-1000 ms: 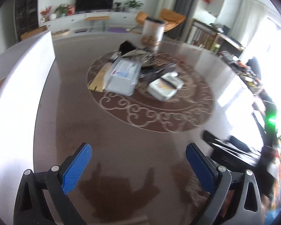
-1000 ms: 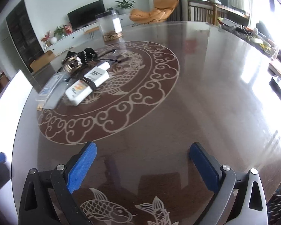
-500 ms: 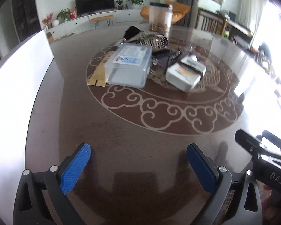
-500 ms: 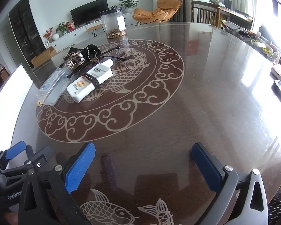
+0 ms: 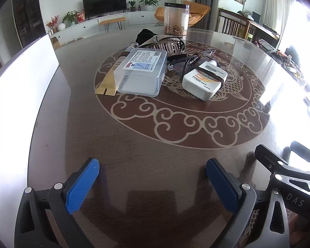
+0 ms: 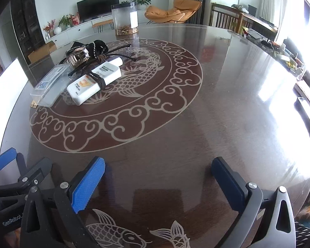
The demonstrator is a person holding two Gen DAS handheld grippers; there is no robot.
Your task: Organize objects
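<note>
A pile of objects lies on the round dark table point(image 5: 134, 144): a clear plastic box point(image 5: 141, 71) with a label, a white bottle point(image 5: 204, 80) wrapped by a dark cord, a jewelled hair clip point(image 5: 167, 43), black glasses point(image 5: 181, 59) and a yellow flat packet point(image 5: 108, 80). The same box point(image 6: 50, 83) and bottle point(image 6: 95, 81) show in the right wrist view. My left gripper point(image 5: 153, 177) is open and empty over the table's near edge. My right gripper point(image 6: 158, 180) is open and empty, to the right of the left one.
A clear jar point(image 5: 176, 18) with brown contents stands at the table's far side. A white board point(image 5: 16, 86) stands along the left edge. Chairs and cluttered shelves point(image 6: 258, 26) are on the right, beyond the table.
My left gripper has swung toward the pile and moved closer; the objects now sit larger and more central. The right gripper has shifted slightly, and the left gripper has come into its view.
</note>
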